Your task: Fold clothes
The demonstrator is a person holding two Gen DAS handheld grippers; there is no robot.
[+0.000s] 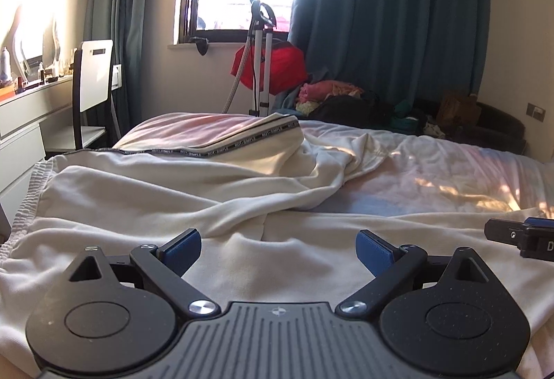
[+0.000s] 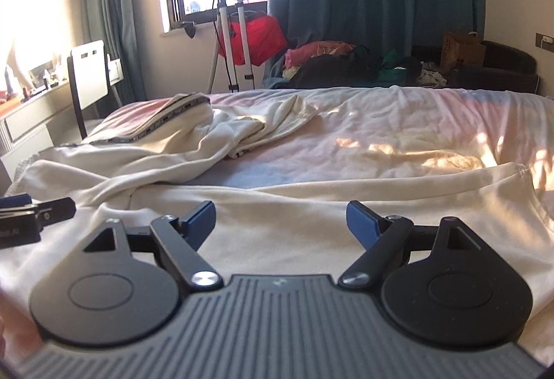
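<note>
A cream-white garment (image 1: pixel 173 192) with a black lettered band (image 1: pixel 242 143) lies crumpled across the near part of the bed. It also shows in the right wrist view (image 2: pixel 311 213). My left gripper (image 1: pixel 278 251) is open, low over the garment's near fold, holding nothing. My right gripper (image 2: pixel 280 223) is open too, just above the same cloth, empty. The right gripper's tip shows at the right edge of the left wrist view (image 1: pixel 519 237). The left gripper's tip shows at the left edge of the right wrist view (image 2: pixel 31 211).
The bed sheet (image 1: pixel 432 171) stretches away to the right. A chair (image 1: pixel 91 91) and a desk (image 1: pixel 20 116) stand at the left. A garment steamer (image 1: pixel 259 67), a red bag (image 1: pixel 273 67) and a clothes pile (image 1: pixel 339 98) sit beyond the bed under the window.
</note>
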